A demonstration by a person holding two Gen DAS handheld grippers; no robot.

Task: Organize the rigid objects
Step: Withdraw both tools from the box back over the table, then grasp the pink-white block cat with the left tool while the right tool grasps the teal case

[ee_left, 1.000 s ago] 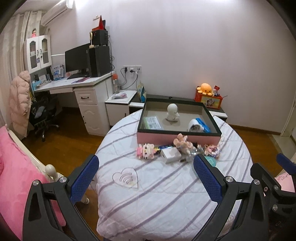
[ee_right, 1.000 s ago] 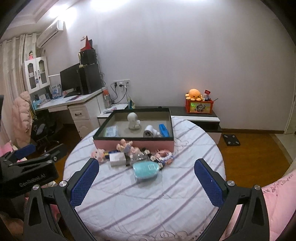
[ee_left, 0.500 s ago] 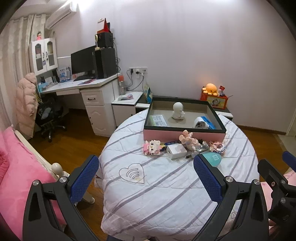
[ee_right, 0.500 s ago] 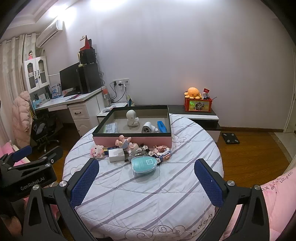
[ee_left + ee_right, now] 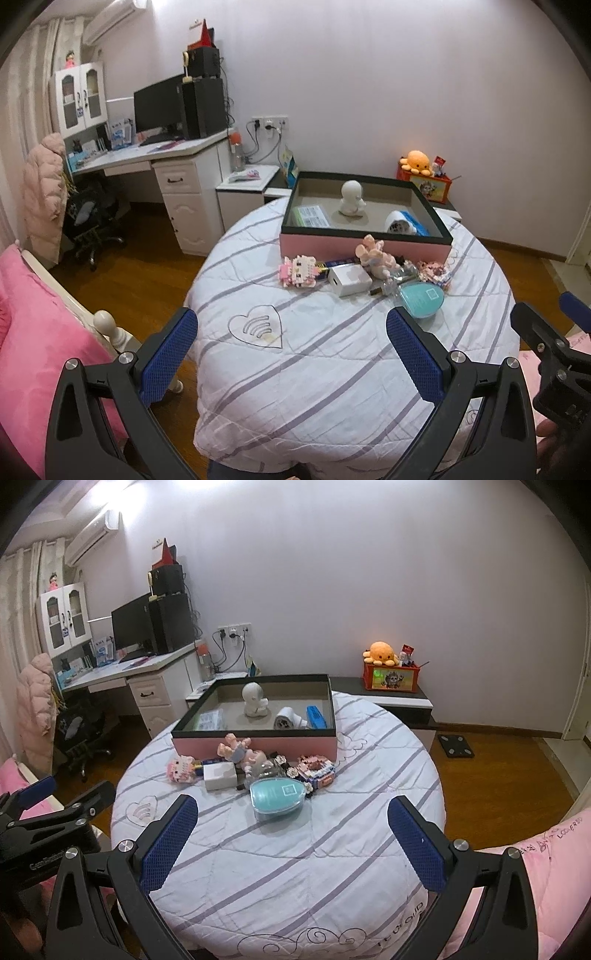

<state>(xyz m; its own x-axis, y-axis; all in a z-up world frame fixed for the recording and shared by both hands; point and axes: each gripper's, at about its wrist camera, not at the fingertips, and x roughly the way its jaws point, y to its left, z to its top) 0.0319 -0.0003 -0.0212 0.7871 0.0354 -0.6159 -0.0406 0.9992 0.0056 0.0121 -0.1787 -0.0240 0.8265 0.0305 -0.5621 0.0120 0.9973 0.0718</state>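
A pink box with a dark rim [image 5: 364, 246] [image 5: 255, 744] stands at the far side of a round table with a striped cover [image 5: 332, 354] [image 5: 295, 849]. It holds a white figurine [image 5: 352, 198], a white roll and a blue item. In front of it lie a pink block toy [image 5: 298, 271], a white adapter [image 5: 349, 278] [image 5: 220, 776], a pink doll [image 5: 375, 255], a small bottle and a teal egg-shaped case [image 5: 421, 298] [image 5: 277, 796]. My left gripper [image 5: 291, 350] and right gripper [image 5: 291, 830] are both open and empty, held back from the table's near side.
A white desk with a monitor [image 5: 159, 107] and an office chair stand at the left. A low cabinet with an orange plush [image 5: 382, 653] is behind the table. Pink bedding [image 5: 33, 350] lies at the near left, wood floor around.
Both grippers have pulled back and risen from the table, so the table and objects look smaller and more of the cover shows. The objects have not moved.
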